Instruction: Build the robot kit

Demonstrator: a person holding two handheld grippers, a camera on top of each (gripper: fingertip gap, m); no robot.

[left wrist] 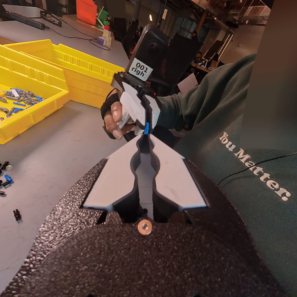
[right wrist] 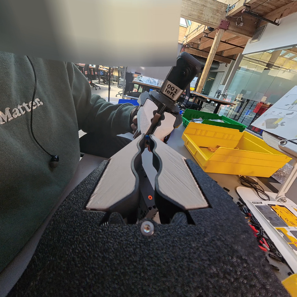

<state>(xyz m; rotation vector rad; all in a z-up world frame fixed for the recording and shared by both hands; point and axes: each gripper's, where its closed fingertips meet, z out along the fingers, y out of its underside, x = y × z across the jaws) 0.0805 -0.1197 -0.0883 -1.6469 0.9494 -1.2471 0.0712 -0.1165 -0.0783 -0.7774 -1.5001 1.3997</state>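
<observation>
At frame centre, my right gripper (left wrist: 147,128) pinches a small blue plastic pin (left wrist: 146,128); my left gripper (left wrist: 145,136), tip to tip with it, clenches something I cannot identify.

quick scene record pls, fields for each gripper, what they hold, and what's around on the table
left gripper: shut at the tips, meeting the right gripper tip to tip
right gripper: shut on blue pin
black beam: long, with holes, lying between the right gripper's fingers
yellow bin: on grey table, holds small grey and blue parts
second yellow bin: nearly empty
green bin: behind it
instruction sheet: lying flat on the table
person: green sweatshirt
</observation>
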